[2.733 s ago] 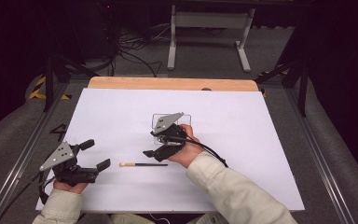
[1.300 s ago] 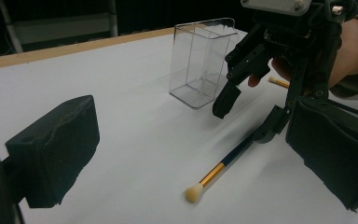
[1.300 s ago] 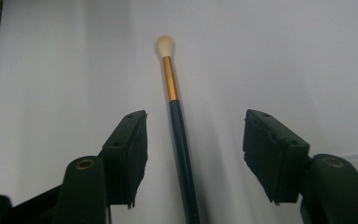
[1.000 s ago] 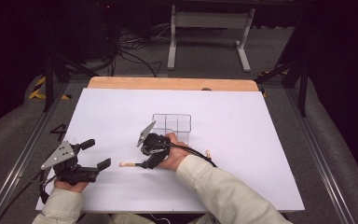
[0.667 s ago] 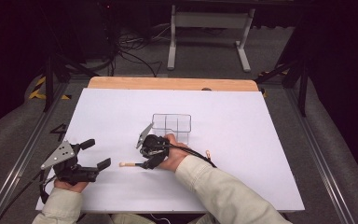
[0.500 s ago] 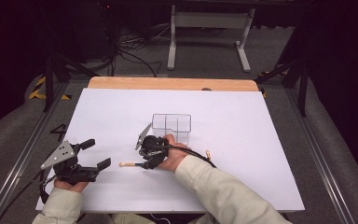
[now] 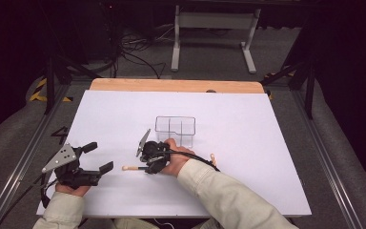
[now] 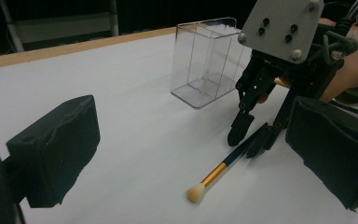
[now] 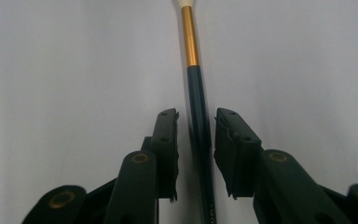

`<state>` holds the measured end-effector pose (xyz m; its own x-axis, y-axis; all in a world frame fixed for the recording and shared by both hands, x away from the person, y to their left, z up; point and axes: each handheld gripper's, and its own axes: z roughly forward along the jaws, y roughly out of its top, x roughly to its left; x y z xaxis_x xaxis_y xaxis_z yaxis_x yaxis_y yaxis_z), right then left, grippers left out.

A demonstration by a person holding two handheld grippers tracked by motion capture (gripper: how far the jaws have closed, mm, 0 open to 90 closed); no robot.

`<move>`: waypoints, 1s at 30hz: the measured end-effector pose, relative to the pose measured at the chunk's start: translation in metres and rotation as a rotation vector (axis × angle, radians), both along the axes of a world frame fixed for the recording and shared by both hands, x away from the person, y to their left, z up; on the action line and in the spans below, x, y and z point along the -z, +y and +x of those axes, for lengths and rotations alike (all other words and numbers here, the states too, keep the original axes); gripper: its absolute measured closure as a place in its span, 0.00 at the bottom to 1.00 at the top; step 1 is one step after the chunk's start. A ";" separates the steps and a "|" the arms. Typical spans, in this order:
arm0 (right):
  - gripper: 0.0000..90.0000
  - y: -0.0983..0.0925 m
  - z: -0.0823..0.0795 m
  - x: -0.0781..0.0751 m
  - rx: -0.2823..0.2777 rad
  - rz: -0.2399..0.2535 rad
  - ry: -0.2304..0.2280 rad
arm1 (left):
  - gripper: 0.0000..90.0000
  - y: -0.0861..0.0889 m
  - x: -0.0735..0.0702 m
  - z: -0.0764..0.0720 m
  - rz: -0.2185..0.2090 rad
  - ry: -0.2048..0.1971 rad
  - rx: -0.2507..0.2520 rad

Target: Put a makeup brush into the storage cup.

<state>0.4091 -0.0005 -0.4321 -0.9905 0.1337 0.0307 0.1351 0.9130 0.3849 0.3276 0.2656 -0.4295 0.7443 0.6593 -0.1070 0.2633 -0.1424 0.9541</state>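
Observation:
A slim brush (image 7: 132, 168) with a dark handle, gold ferrule and pale tip lies flat on the white table (image 7: 248, 143), tip pointing left. My right gripper (image 7: 148, 168) points down over its handle with one jaw on each side. In the right gripper view the handle (image 9: 191, 42) runs up between the pads (image 9: 168, 149), and narrow gaps still show on both sides; the jaws have just been closing. The left gripper view shows the brush (image 8: 219, 170) under the right gripper (image 8: 249, 142). My left gripper (image 7: 100, 157) rests open at the near left, holding nothing.
A clear plastic box (image 7: 175, 129) with dividers stands just behind the right hand, also seen as the clear box (image 8: 205, 60) in the left gripper view. A small clip (image 7: 213, 157) lies by the right sleeve. A wooden strip (image 7: 176, 86) edges the table's far side.
My right gripper came from beside the clear box forward and left to the brush, tipped down over its handle, and its jaws narrowed around it. The left gripper stayed put.

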 end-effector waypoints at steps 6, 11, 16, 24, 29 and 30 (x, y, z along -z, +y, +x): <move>0.82 0.000 0.000 0.000 -0.002 -0.007 -0.005 | 0.04 0.000 0.000 0.000 0.000 0.001 -0.001; 0.84 0.000 0.000 0.000 -0.006 -0.011 -0.004 | 0.04 0.000 0.000 0.000 0.001 0.002 0.001; 0.90 0.000 0.001 -0.001 -0.009 -0.020 -0.001 | 0.04 0.000 0.000 0.000 0.002 0.003 0.002; 0.92 0.002 0.002 -0.001 -0.016 -0.036 0.008 | 0.04 0.000 0.000 0.000 0.001 0.002 0.001; 0.92 0.004 0.003 -0.002 -0.017 -0.053 0.013 | 0.04 0.000 0.000 0.000 0.001 0.002 -0.001; 0.92 0.004 0.003 -0.002 -0.019 -0.055 0.014 | 0.04 0.000 0.000 0.000 0.001 0.003 -0.001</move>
<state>0.4122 0.0040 -0.4302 -0.9924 0.1169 0.0378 0.1228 0.9352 0.3322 0.3277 0.2656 -0.4298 0.7436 0.6598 -0.1082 0.2659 -0.1433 0.9533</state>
